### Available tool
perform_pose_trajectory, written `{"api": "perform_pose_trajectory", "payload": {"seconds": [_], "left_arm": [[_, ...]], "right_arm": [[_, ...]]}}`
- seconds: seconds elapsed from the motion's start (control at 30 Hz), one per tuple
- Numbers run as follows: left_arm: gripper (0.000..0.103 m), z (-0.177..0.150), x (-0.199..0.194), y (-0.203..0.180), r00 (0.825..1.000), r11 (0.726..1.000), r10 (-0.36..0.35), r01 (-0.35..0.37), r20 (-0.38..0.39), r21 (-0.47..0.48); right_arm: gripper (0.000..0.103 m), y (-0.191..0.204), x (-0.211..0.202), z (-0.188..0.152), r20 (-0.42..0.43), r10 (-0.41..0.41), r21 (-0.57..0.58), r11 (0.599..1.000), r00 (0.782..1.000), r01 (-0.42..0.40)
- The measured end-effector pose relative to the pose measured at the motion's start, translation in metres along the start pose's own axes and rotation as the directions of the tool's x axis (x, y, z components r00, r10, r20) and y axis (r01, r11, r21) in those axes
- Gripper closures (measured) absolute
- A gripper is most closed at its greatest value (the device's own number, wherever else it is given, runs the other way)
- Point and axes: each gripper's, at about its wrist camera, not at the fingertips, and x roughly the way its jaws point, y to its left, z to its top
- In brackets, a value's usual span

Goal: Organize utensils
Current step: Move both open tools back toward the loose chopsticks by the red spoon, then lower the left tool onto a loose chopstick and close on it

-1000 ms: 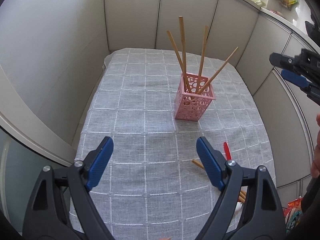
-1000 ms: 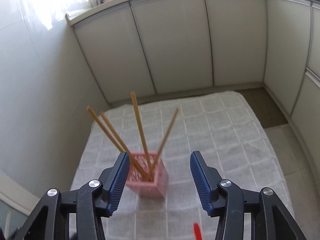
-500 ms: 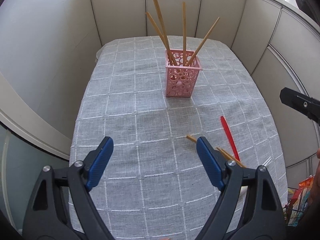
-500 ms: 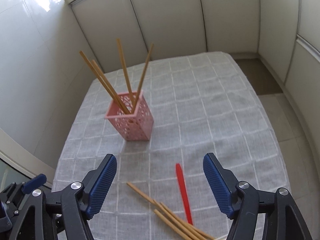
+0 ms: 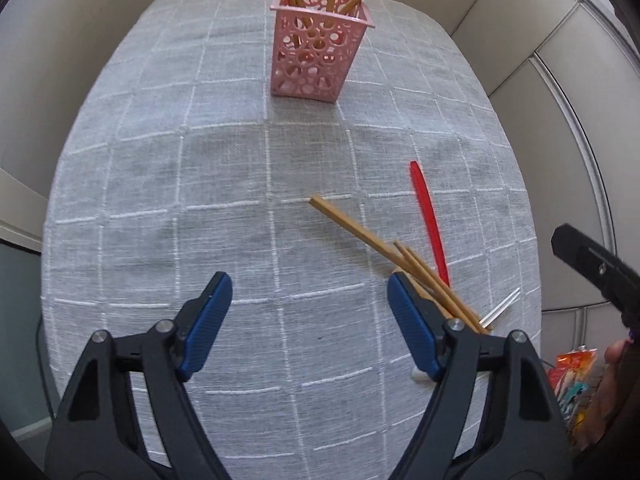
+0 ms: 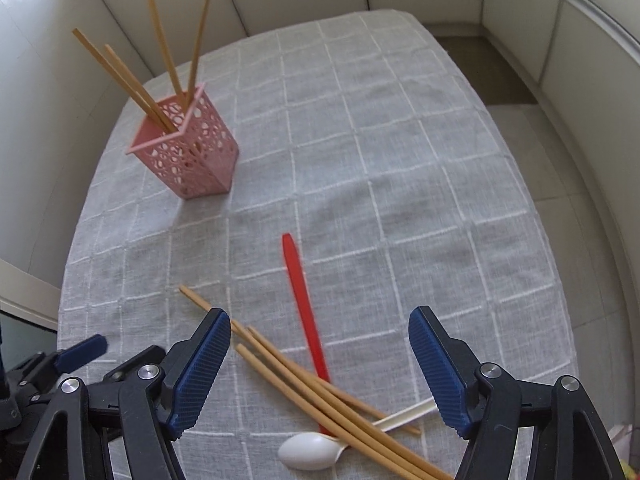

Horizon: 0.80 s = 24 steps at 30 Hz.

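Both grippers tilt steeply down over the table [image 5: 160, 160]. The left gripper [image 5: 308, 320], jaws just narrowed but empty, hangs left of loose chopsticks [image 6: 320, 392]. The right gripper [image 6: 320, 364] gapes above them, holding nothing; the pink holder [image 6: 192, 148] stands far left

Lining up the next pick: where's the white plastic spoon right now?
Right wrist view, bottom centre: the white plastic spoon lies on the grey checked tablecloth beneath the loose wooden chopsticks, beside the red plastic utensil.

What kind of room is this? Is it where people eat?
Probably a home dining corner or balcony nook: a table with a grey checked tablecloth, a pink holder of chopsticks, and a white spoon.
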Motion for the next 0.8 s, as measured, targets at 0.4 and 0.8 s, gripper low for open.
{"api": "perform_pose_trajectory", "payload": {"seconds": [0.4,0.8], "left_arm": [[0.07,0.017,0.042,0.0,0.991,0.966,-0.136,0.129,-0.013,-0.225],[0.103,0.036,0.052,-0.014,0.988,0.954,-0.129,0.146,0.08,-0.262]], "right_arm": [[0.025,-0.018,0.004,-0.001,-0.042,0.003,0.052,0.999,0.999,-0.001],[0.025,-0.017,0.014,-0.006,-0.096,0.0,0.027,1.0,0.995,0.002]]}}
